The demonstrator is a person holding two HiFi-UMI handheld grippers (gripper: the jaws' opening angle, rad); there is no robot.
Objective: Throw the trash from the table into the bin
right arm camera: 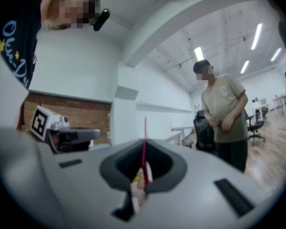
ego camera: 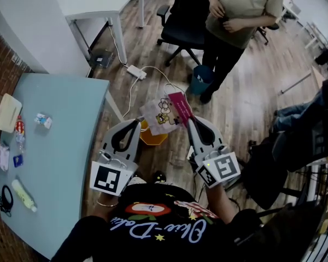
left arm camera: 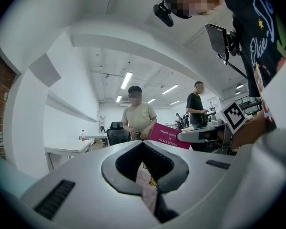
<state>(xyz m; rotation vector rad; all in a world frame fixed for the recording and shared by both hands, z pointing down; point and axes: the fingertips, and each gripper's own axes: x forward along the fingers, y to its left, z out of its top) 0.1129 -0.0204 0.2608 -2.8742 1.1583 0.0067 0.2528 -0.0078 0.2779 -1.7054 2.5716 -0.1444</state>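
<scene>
Wrapper (ego camera: 165, 113) crosswise, pinched by left claw (ego camera: 137, 122), right claw (ego camera: 188, 119)

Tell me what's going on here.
A person is working with a claw in each hand. The left claw and right claw are both clamped on a pink-and-white bag, holding it up between them roughly over a yellow bin on the floor beside the blue table. A few bits of trash lie along the table's left side. A bystander stands nearby.
</scene>
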